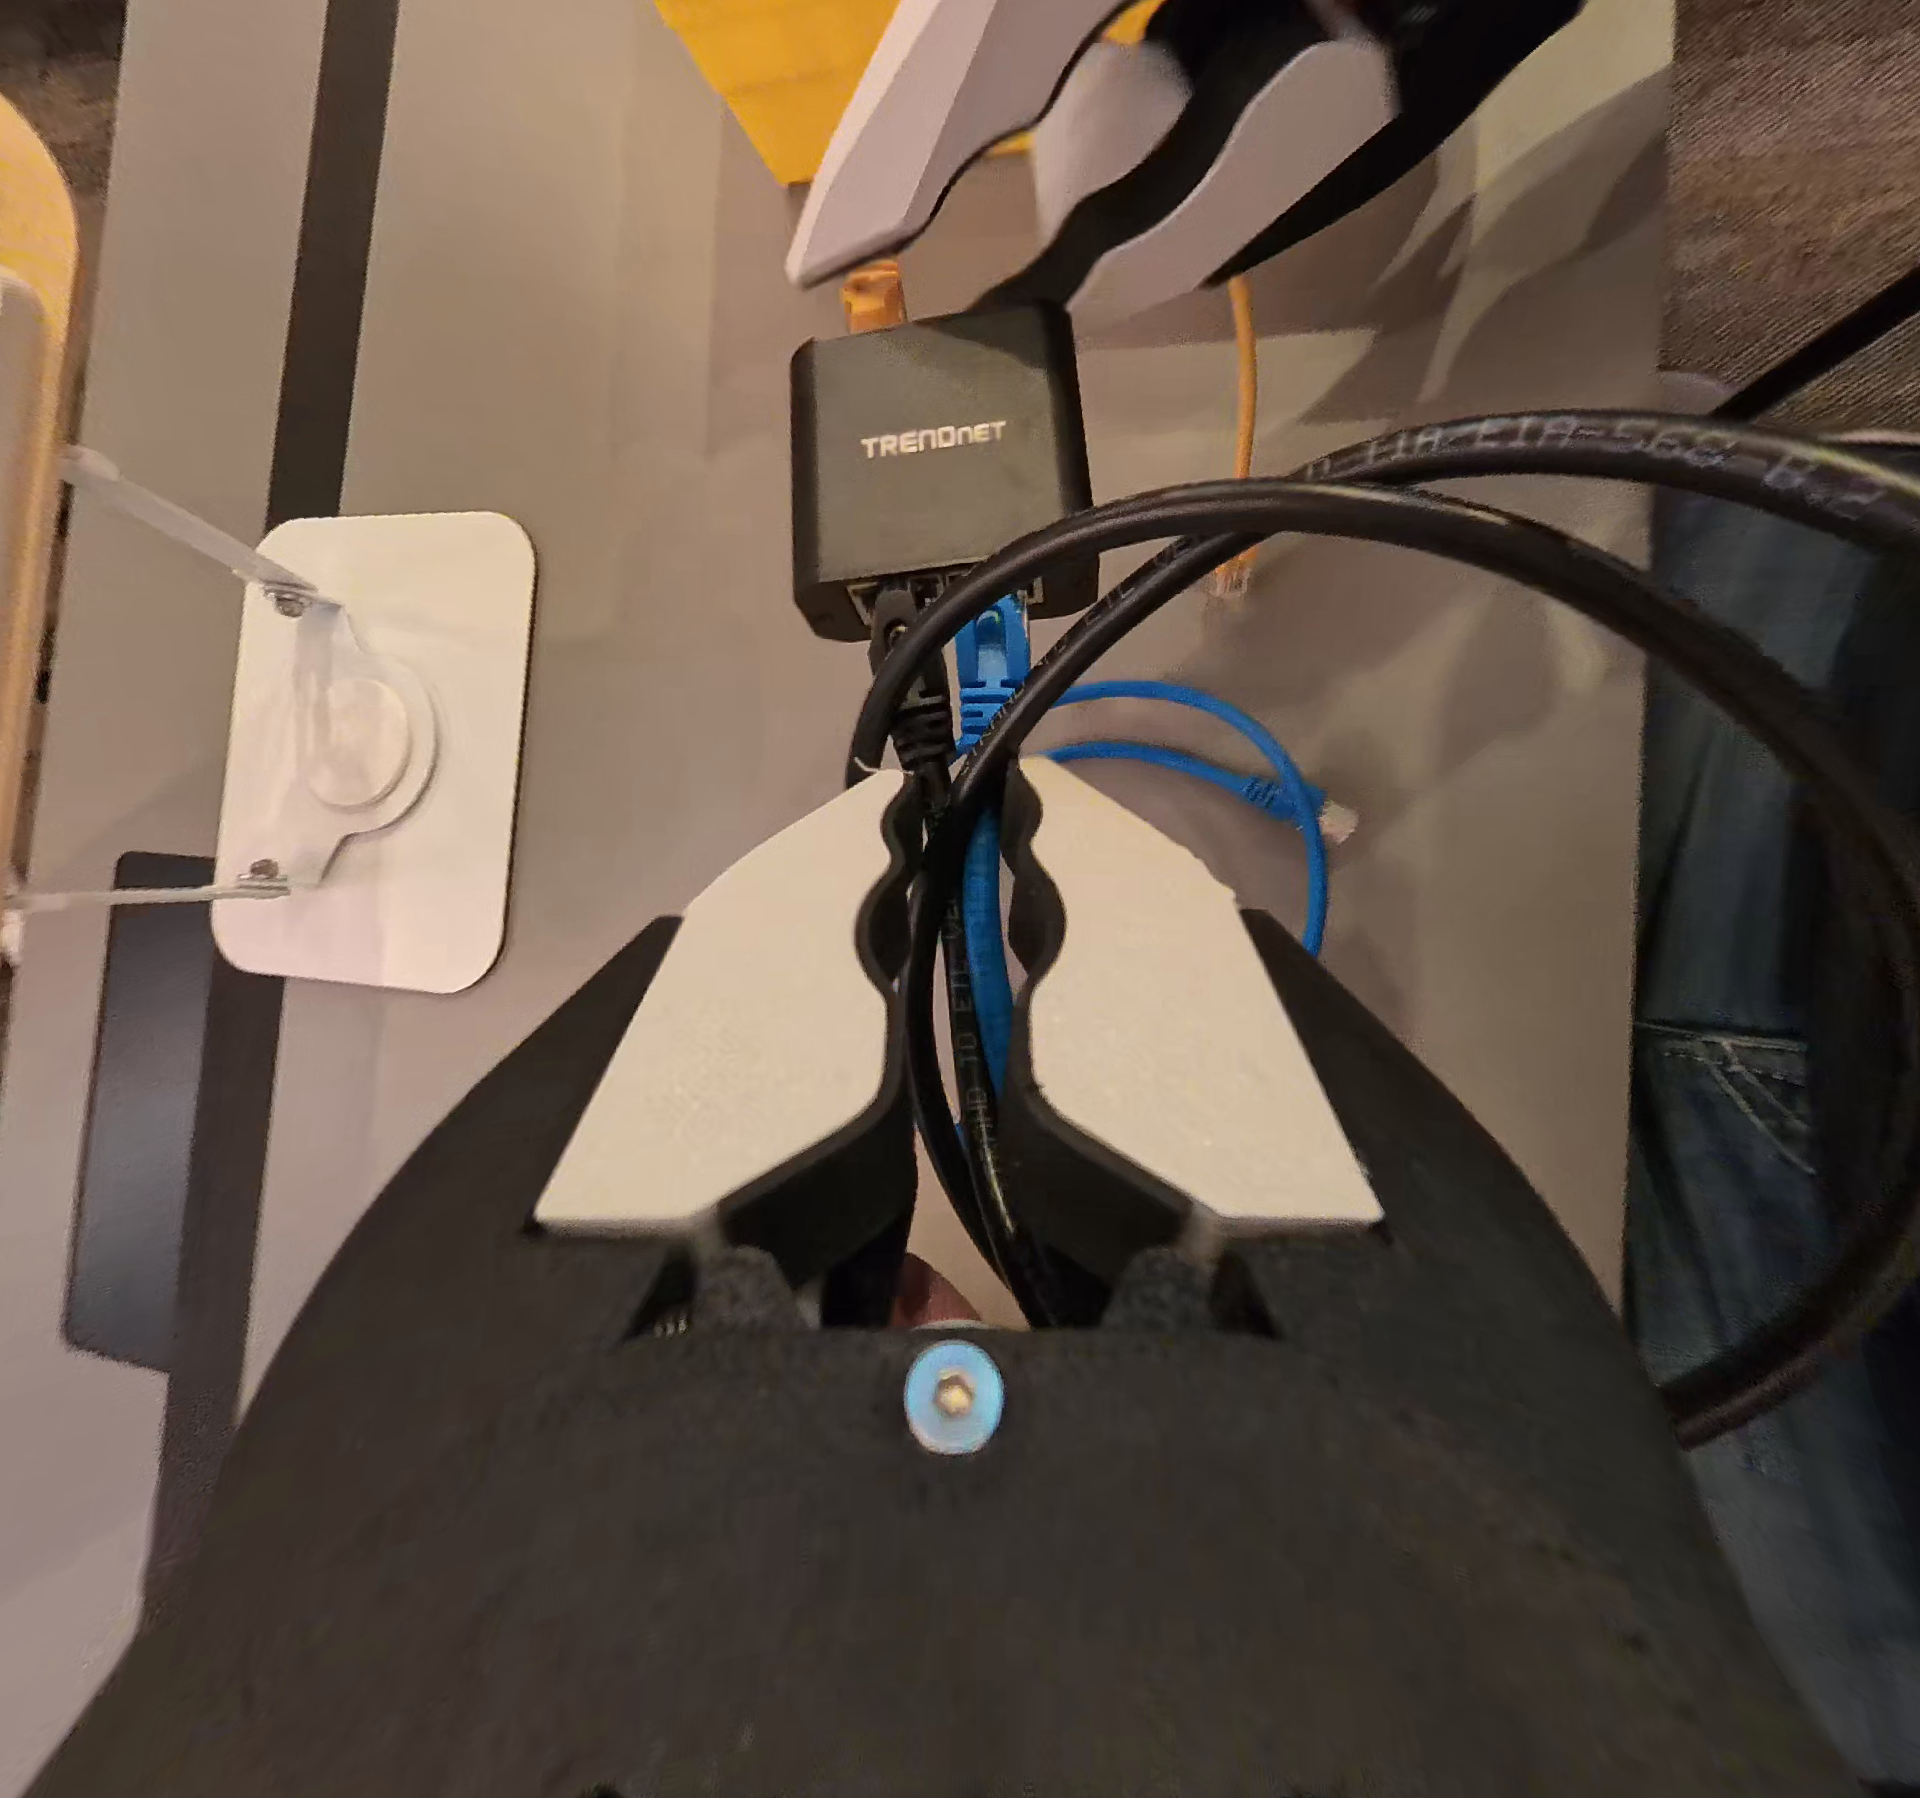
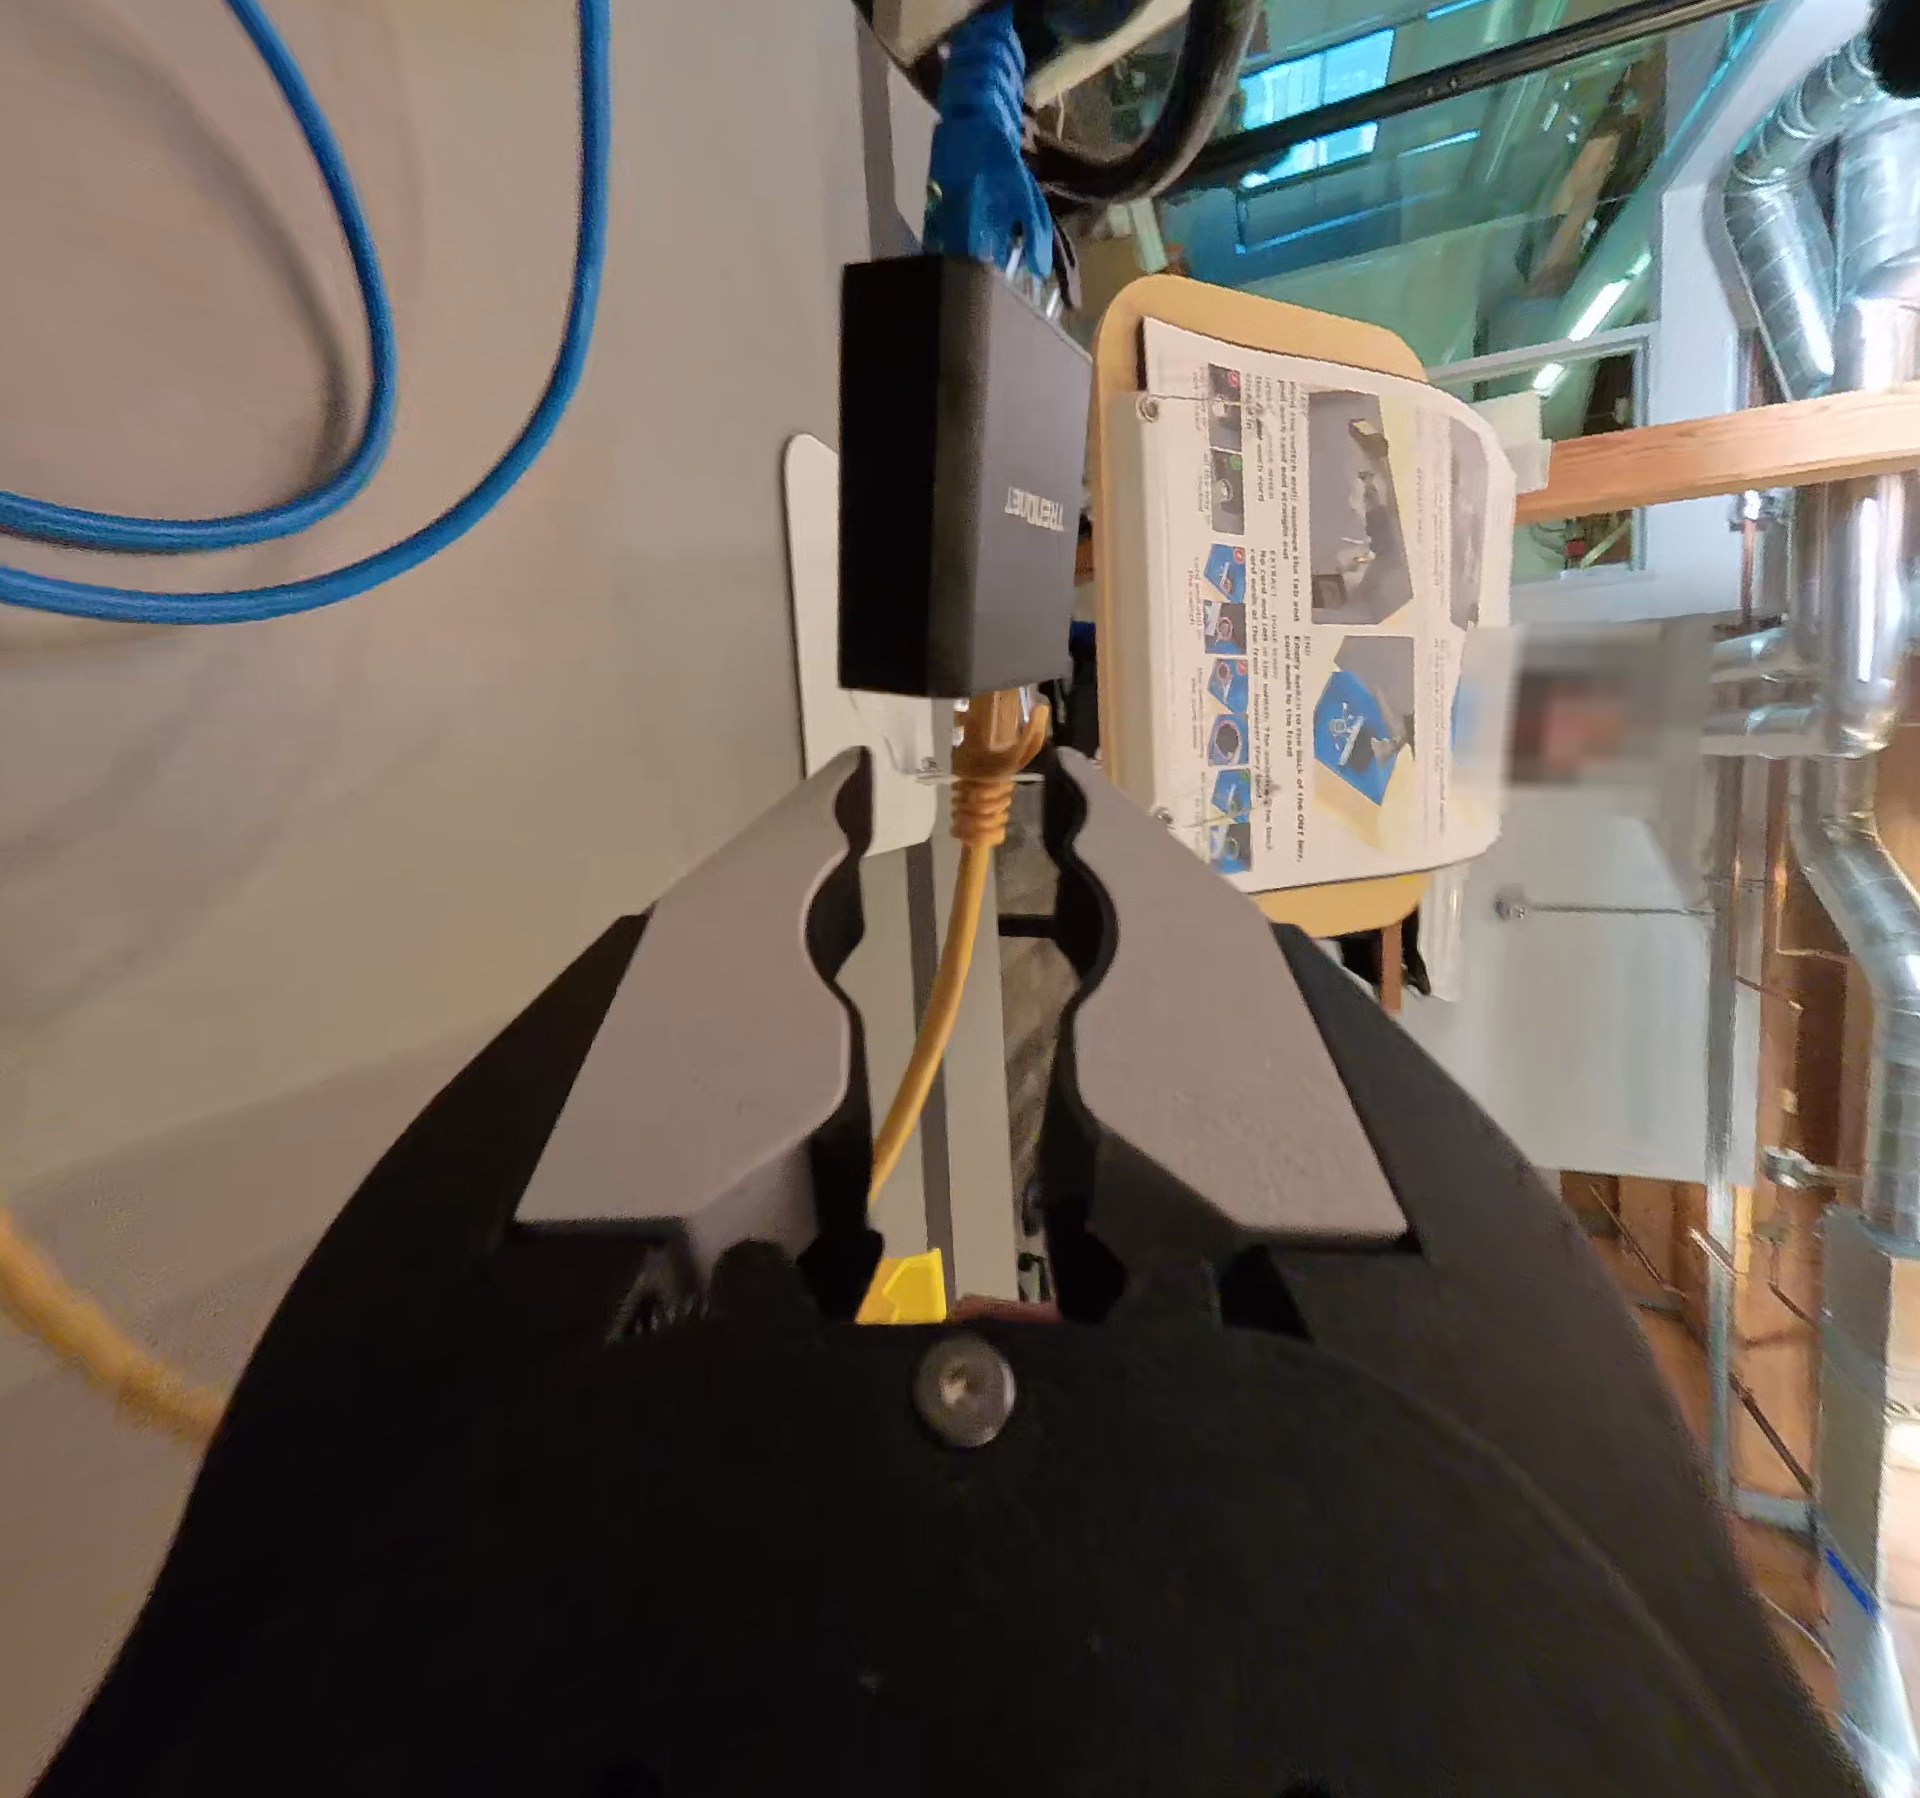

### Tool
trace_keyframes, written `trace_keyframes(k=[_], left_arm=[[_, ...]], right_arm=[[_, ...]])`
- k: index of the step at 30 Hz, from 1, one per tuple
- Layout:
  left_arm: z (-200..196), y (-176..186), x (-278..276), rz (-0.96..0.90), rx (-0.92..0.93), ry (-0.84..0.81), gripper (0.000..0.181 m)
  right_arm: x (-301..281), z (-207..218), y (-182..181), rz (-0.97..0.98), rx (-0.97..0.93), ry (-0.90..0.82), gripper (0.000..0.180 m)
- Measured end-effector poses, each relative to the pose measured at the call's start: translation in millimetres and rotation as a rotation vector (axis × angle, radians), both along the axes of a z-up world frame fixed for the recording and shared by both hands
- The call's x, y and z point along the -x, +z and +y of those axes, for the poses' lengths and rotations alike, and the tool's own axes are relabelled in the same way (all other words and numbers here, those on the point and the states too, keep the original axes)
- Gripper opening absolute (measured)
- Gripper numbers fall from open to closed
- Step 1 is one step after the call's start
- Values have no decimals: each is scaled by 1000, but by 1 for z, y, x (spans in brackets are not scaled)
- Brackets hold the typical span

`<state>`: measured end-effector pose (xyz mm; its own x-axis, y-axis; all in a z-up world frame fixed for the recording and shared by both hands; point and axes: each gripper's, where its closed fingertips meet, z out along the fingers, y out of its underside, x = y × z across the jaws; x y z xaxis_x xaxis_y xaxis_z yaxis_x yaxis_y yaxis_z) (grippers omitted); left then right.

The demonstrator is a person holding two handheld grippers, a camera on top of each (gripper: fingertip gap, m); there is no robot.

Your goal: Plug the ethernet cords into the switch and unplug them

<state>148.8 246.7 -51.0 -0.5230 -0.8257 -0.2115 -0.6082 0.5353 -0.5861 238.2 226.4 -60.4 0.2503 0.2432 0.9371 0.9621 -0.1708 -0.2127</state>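
Left hand-held gripper (image 1: 951, 782): fingers nearly closed around the black cord (image 1: 1558, 543) and blue cord (image 1: 982, 917), just short of their plugs. Both cords enter the near face of the black switch (image 1: 935, 460), which rests on the grey bench (image 1: 623, 294). Right hand-held gripper (image 2: 961, 782): open, fingers either side of the orange cord (image 2: 982, 772) plugged into the opposite face. Yellow bin (image 1: 769, 13) beyond.

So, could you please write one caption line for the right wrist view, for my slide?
Open right gripper straddling the orange cord plugged into the black switch.
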Motion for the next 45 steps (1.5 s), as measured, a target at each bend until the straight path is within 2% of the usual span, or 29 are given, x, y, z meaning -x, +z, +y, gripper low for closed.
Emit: trace_keyframes(k=[2, 8, 13, 18, 20, 24, 26, 28, 32, 36, 38, 40, 45], left_arm=[[-5, -2, 0, -1, 20, -15, 14], [-3, -12, 4, 27, 67, -4, 21], [6, 15, -1, -52, 59, 19, 66], [15, 36, -15, -88, 47, 26, 86], [18, 59, -22, -137, 28, 30, 77], [-1, 105, -34, -210, 13, -5, 74], [-11, 88, -35, -127, -75, -48, 83], [-11, 51, -35, 9, -134, -69, 96], [-4, -7, -34, 148, -87, -72, 121], [-3, -37, -29, 211, -67, -103, 111], [-10, -45, -24, 254, -46, -130, 98], [-17, -51, -19, 291, -8, -153, 72], [-19, -50, -20, 239, 79, -155, 69]], right_arm=[[-5, 6, 1, -28, -38, -31, 15], [-5, 10, 1, -24, -46, -47, 12], [1, 14, -15, -25, -24, -38, 11], [1, 18, -16, 0, -16, -67, 10], [0, 20, -20, -13, -1, -72, 10], [3, 23, -23, -13, 2, -70, 10], [5, 25, -20, 0, -10, -66, 10], [6, 26, -16, 12, -25, -66, 10], [11, 23, -10, 39, -56, -54, 10], [18, 17, -5, 54, -85, -32, 10], [23, 17, -5, 51, -91, -21, 10], [27, 17, -1, 61, -108, -12, 9], [28, 17, -1, 93, -133, -11, 9]])
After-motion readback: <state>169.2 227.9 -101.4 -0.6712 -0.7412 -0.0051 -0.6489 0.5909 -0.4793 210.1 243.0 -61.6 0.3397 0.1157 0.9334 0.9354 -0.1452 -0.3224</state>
